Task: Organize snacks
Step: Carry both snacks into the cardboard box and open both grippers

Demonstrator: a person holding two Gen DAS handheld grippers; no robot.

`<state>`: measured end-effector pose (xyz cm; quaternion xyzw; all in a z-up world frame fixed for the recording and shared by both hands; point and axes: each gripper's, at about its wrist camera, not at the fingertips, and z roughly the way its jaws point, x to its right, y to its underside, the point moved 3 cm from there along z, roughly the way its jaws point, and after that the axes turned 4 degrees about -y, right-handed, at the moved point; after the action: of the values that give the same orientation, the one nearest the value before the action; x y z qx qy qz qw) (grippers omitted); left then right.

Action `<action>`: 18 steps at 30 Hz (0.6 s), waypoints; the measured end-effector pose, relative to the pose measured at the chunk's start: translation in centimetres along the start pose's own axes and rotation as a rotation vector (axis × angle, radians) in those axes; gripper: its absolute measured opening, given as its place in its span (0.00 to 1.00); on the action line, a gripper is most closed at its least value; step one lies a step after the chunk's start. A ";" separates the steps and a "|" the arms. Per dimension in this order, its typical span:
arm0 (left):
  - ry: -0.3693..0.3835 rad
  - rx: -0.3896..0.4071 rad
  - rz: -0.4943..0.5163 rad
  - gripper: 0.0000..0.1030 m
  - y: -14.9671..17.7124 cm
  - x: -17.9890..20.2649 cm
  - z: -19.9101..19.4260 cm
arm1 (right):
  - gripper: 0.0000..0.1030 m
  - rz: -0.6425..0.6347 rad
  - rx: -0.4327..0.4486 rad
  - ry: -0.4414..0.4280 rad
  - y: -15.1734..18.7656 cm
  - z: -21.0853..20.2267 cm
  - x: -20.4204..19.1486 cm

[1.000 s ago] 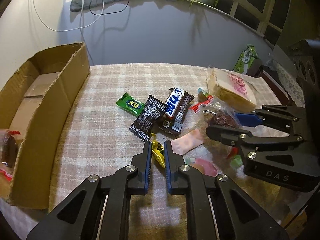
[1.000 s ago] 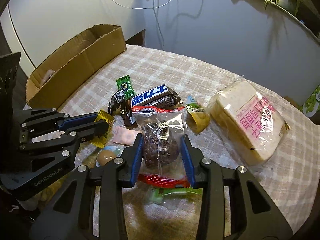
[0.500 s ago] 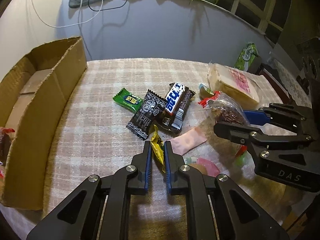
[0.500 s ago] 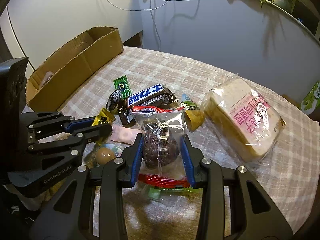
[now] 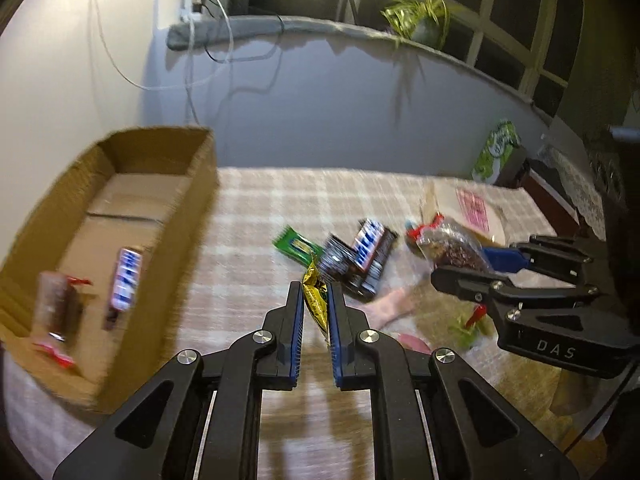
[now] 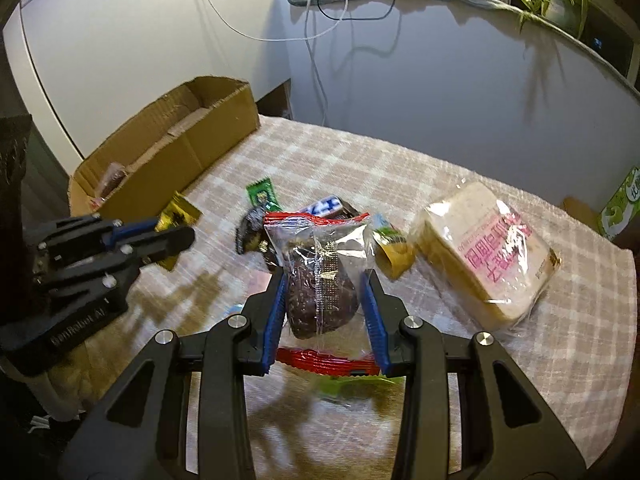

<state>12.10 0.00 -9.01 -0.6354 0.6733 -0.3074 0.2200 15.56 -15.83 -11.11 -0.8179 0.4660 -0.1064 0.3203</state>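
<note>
Both jaws loaded: left gripper (image 5: 314,312) clamped on the gold candy (image 5: 316,304), now lifted off the desk (image 5: 248,200); right gripper (image 6: 326,304) unchanged, clamped on the chocolate pastry bag (image 6: 320,276). Cardboard box (image 5: 200,208) at 9 o'clock, interior newly visible, contents motion-blurred. Remaining snack pile (image 5: 360,256) at 12 o'clock, smeared.
</note>
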 end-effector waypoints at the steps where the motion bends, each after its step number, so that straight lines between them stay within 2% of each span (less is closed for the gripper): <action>1: -0.009 0.013 -0.007 0.10 -0.3 -0.6 -0.5 | 0.37 -0.005 0.003 -0.003 -0.2 -0.1 -0.3; 8: -0.063 0.081 -0.045 0.10 -1.6 -4.4 -3.0 | 0.37 -0.040 0.019 -0.028 -2.1 0.0 -3.1; 18: -0.126 0.121 -0.097 0.10 -1.9 -8.6 -4.7 | 0.37 -0.095 0.031 -0.067 -5.3 1.8 -7.2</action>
<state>11.11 9.18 -5.13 -0.6708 0.6068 -0.3172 0.2851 16.14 -7.18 -8.33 -0.8371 0.4142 -0.1012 0.3428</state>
